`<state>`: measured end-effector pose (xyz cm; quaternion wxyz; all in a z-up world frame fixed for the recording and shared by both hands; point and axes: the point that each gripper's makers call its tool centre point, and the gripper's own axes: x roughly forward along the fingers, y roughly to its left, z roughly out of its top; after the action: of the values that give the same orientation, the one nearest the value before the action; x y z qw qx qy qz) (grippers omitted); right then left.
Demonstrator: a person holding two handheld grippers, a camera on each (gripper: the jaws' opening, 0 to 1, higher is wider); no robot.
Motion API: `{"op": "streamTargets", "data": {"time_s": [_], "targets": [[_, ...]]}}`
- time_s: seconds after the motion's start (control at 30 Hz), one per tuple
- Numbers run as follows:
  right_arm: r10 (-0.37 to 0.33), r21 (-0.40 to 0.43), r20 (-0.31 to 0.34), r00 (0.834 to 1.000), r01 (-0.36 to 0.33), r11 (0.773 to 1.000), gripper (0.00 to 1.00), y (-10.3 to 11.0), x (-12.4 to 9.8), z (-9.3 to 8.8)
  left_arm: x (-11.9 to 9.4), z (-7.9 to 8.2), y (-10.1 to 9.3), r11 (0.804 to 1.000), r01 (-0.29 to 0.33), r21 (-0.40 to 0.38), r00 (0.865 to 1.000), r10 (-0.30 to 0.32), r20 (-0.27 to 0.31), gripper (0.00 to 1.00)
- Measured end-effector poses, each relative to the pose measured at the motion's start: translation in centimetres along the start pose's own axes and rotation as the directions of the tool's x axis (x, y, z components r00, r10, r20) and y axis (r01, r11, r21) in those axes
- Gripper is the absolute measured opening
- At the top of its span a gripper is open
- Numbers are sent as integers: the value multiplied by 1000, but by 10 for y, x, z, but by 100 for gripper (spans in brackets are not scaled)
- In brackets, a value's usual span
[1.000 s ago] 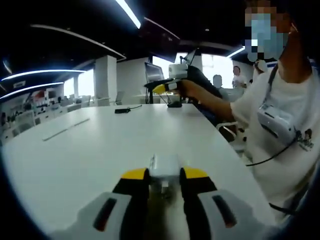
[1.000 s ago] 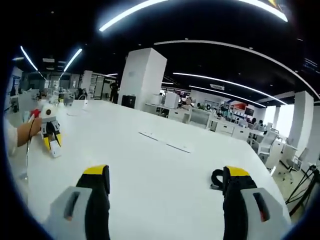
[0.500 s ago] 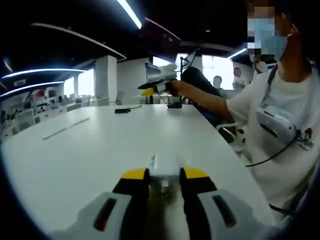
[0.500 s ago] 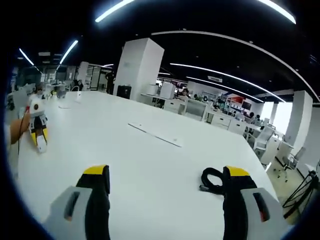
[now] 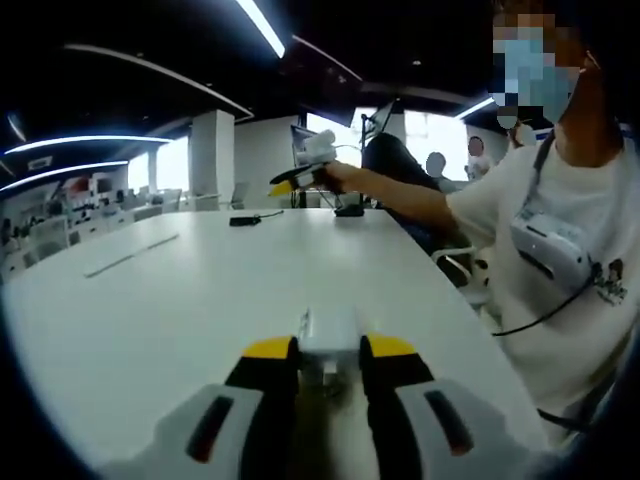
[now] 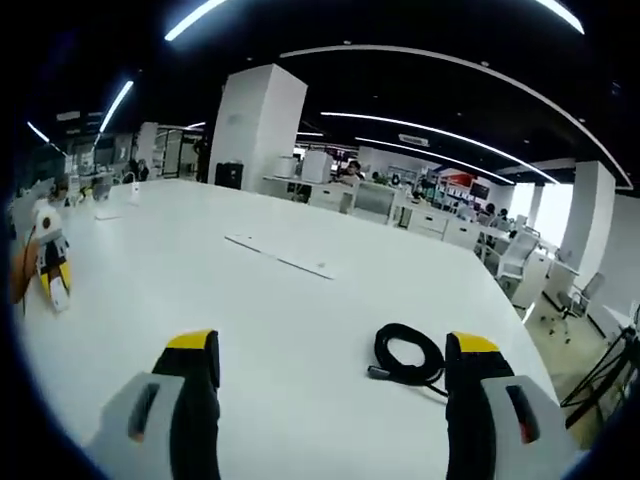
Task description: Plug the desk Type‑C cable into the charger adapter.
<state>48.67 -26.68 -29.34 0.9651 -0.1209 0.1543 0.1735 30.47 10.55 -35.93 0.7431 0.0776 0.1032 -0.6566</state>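
In the left gripper view the left gripper sits low over the white table, its yellow-tipped jaws clenched on a white charger adapter — the block is pinched between the two tips and juts forward past them, its underside close to the tabletop, though whether it touches the surface is hard to judge from this angle. Beyond it, a person in a white T-shirt stretches an arm over the far part of the table, holding the right gripper up above the surface with its yellow tips pointing away toward the table's far end. Near that far end lie a small dark object and another dark item, both too small to name. A thin pale strip lies flat along the table to the left. In the right gripper view the right gripper hangs above the table with its jaws spread wide apart and nothing between them. Just inside the right-hand jaw lies the black Type-C cable, wound into a loose coil flat on the tabletop, with one short plug end poking out from the coil toward the left. At the far left edge of this view the left gripper appears small, well apart from the coil.
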Motion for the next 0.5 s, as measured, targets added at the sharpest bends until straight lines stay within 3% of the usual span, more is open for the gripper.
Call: {"op": "streamTargets", "data": {"time_s": [0.5], "targets": [[-8, 37, -30, 1000, 9, 999, 95, -16, 16, -2, 2, 0, -2, 1000, 0, -2, 1000, 0, 1, 25]]}}
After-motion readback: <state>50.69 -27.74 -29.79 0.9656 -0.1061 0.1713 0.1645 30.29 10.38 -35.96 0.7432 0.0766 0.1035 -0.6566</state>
